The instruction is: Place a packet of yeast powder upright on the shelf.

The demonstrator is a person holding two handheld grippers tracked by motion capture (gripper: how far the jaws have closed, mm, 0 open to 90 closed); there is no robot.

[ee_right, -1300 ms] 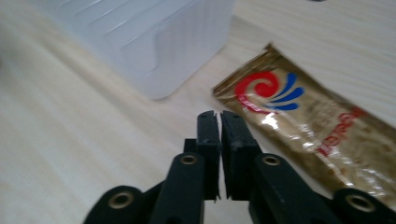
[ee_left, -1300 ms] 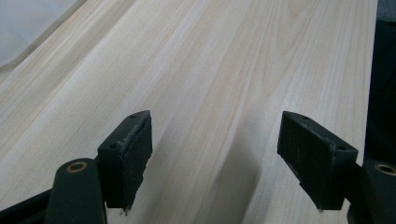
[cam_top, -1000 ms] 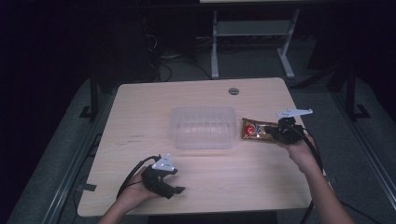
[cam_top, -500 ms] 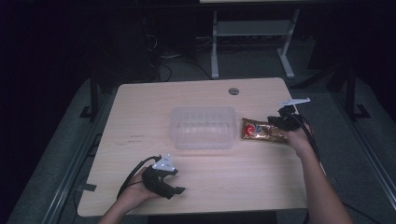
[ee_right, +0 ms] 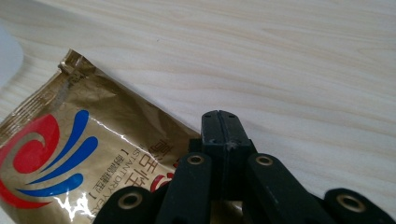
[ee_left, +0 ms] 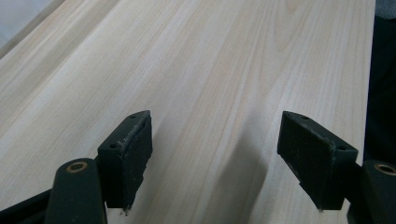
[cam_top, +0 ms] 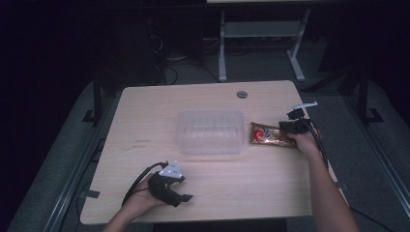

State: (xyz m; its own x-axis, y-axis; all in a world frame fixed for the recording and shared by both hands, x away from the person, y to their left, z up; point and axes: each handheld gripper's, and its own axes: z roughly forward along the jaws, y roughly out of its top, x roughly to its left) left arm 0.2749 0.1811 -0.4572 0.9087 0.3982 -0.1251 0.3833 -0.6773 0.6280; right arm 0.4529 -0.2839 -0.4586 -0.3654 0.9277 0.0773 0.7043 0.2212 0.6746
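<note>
Dim lab or workshop, bare wooden table (cam_top: 145, 121), cables (cam_top: 169, 58) on floor, metal stand (cam_top: 222, 43) behind

The high view is dim and grainy: the counter (cam_top: 212, 183) is moderately lit from above, the surroundings fall to near black. Both gripper views are bright and evenly lit. A soft shadow lies between the jaws of the left hand-held gripper (ee_left: 215, 154). Glare streaks the gold packet (ee_right: 70, 154) left of the right hand-held gripper (ee_right: 223, 126).
</note>
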